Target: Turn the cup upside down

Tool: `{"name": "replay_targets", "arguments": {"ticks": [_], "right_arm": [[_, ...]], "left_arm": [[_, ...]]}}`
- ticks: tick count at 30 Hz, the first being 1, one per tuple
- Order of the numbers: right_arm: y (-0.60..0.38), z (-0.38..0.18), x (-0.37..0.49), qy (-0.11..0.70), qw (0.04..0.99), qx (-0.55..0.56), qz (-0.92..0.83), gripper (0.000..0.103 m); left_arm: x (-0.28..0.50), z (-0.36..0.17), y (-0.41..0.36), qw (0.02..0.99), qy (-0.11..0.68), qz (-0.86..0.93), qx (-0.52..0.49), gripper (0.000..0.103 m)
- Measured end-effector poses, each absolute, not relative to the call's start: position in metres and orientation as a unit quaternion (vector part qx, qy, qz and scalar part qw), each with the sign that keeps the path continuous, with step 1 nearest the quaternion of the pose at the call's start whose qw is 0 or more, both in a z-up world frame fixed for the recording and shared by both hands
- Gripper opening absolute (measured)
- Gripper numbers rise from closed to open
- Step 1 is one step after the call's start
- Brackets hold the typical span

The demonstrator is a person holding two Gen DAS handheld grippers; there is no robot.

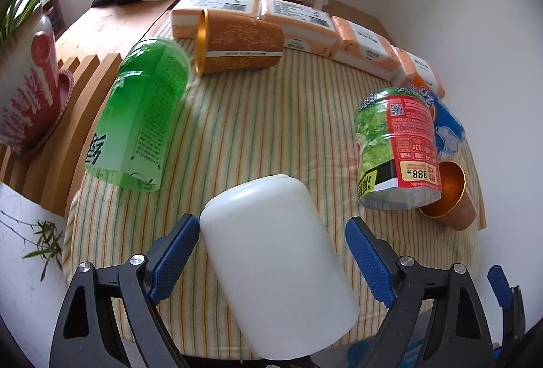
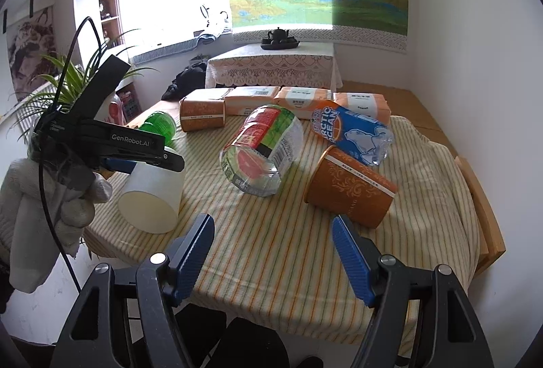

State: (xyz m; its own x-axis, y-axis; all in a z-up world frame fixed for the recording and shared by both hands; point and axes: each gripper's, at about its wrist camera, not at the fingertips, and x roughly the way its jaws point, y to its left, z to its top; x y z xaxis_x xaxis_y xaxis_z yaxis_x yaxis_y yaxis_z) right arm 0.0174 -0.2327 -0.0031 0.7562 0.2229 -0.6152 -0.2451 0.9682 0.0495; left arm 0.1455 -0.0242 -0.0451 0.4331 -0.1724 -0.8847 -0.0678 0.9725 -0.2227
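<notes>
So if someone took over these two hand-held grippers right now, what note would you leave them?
Left gripper: open around the white plastic cup; a gap shows at one finger, so it is not clamped.
Right gripper: open, empty, above the striped tablecloth.
Cup: tilted on its side near the table's front edge.
Done: no flip yet.
Left: grip it, turn it mouth-down, release.

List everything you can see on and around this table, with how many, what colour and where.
White plastic cup: one, white, tilted between the left tool's fingers.
Orange paper cups: two, orange, on their sides, one front right, one at the back.
Green plastic bottle: one, green, left.
Red-and-green labelled bottle: one, lying mid-table.
Blue Arctic Ocean bottle: one, right rear.
Orange tissue packs: four, back edge.
Striped tablecloth: one, yellow-white.
Left tool: open around the cup.
Right tool: open, empty.
</notes>
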Motion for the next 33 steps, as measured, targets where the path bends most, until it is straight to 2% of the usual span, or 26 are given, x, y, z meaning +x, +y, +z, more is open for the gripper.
{"name": "replay_targets", "arguments": {"ticks": [6, 12, 19, 26, 33], "right_arm": [[-0.236, -0.005, 0.017, 0.328, 0.936, -0.009, 0.127, 0.068], [-0.234, -0.005, 0.015, 0.328, 0.935, -0.007, 0.132, 0.068], [-0.233, -0.005, 0.016, 0.330, 0.935, -0.006, 0.132, 0.068], [-0.229, -0.007, 0.014, 0.331, 0.934, -0.005, 0.132, 0.068], [-0.225, -0.013, 0.014, 0.332, 0.934, 0.006, 0.132, 0.068]], "left_arm": [[0.153, -0.047, -0.035, 0.836, 0.541, -0.037, -0.084, 0.091], [0.162, -0.054, -0.038, 0.824, 0.559, -0.047, -0.072, 0.081], [0.161, -0.049, -0.038, 0.830, 0.549, -0.059, -0.074, 0.081], [0.142, -0.034, -0.041, 0.851, 0.515, -0.078, -0.069, 0.080], [0.108, -0.009, -0.049, 0.897, 0.434, -0.079, -0.039, 0.080]]}}
